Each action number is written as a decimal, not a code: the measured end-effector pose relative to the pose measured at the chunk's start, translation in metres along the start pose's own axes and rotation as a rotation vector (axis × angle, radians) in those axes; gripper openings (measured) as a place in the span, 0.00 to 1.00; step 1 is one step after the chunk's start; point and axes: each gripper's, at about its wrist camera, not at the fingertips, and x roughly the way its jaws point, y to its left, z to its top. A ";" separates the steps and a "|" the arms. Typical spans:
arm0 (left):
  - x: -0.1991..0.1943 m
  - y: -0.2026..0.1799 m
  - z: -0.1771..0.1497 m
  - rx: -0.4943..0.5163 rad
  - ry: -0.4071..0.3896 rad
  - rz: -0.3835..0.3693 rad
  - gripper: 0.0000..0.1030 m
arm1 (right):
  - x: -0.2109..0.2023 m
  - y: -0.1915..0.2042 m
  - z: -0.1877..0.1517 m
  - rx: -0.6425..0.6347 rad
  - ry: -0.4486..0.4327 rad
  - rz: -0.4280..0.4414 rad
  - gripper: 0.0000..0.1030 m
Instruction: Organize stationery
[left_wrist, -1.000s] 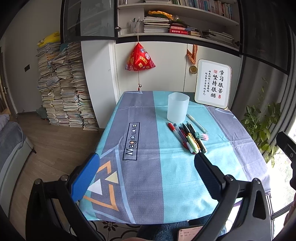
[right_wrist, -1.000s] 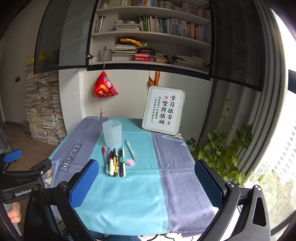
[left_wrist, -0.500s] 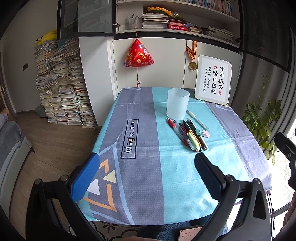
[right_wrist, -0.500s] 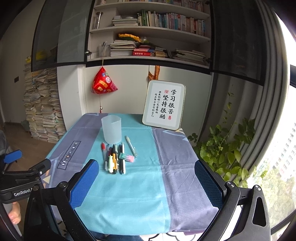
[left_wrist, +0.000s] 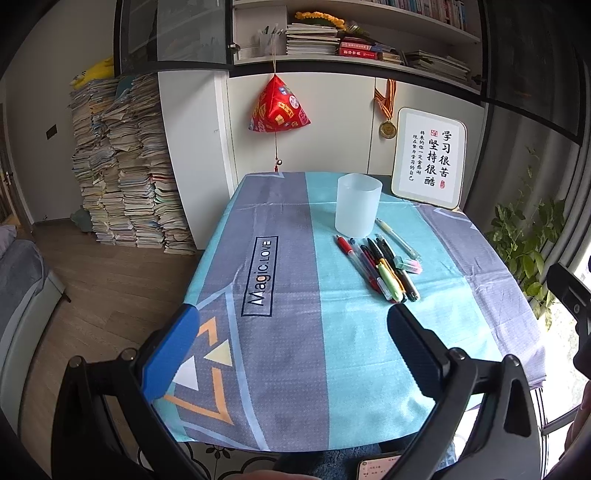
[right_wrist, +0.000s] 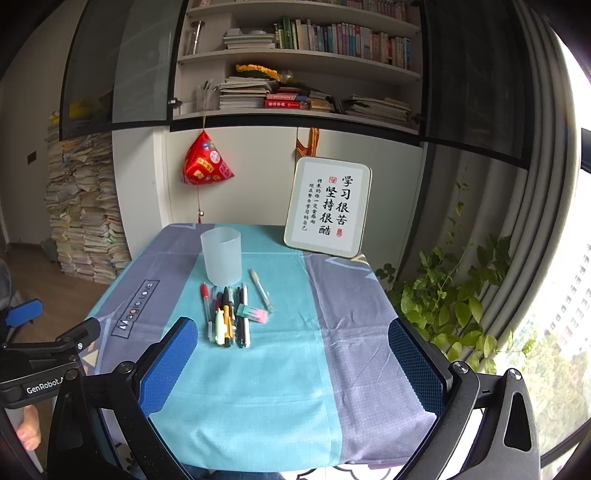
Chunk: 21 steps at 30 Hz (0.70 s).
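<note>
Both grippers have moved closer to the table. The left gripper (left_wrist: 291, 332) and right gripper (right_wrist: 293, 345) are wide open, holding nothing. The pens (right_wrist: 227, 315) lie just near the cup (right_wrist: 221, 254), not yet sorted.

table (right_wrist: 354, 354) holds cup (right_wrist: 221, 256), pens (right_wrist: 227, 314), eraser (right_wrist: 252, 314).

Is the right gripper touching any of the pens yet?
Apart. The right wrist view shows the open right gripper above bare tablecloth, with the pens lying farther off near the frosted cup.
</note>
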 end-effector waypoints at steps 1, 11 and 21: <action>0.001 0.000 0.000 0.001 0.001 -0.002 0.98 | 0.002 0.000 0.000 -0.002 0.002 -0.001 1.00; 0.022 -0.005 -0.003 0.037 0.034 -0.029 0.90 | 0.038 0.003 -0.005 -0.032 0.060 -0.009 1.00; 0.076 -0.011 0.000 0.051 0.130 -0.077 0.81 | 0.115 0.004 -0.004 -0.098 0.167 0.038 1.00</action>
